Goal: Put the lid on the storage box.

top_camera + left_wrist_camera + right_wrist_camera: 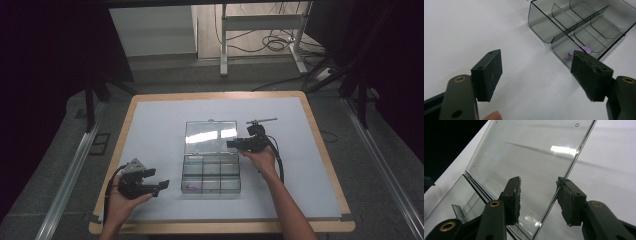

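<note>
Table (150,107) with a white sheet on it, one clear plastic organiser box (211,172) sitting near the middle, lid (210,136) swung up and standing open at the far side. Six compartments countable from the high view, two rows of three; one small purple piece (192,187) lies in the near-left compartment. Two grippers, one per hand. Right gripper (235,144) reaches in from the box's right side at the lid's right edge; in its own view the lid (529,160) edge runs between the two jaws, one pad on each face, with a gap at the inner pad, so jaws are partly closed and not yet clamped. Left gripper (164,185) rests just left of the box, apart from it, jaws spread wide with nothing between them; the purple piece (584,49) shows beyond its right jaw.
</note>
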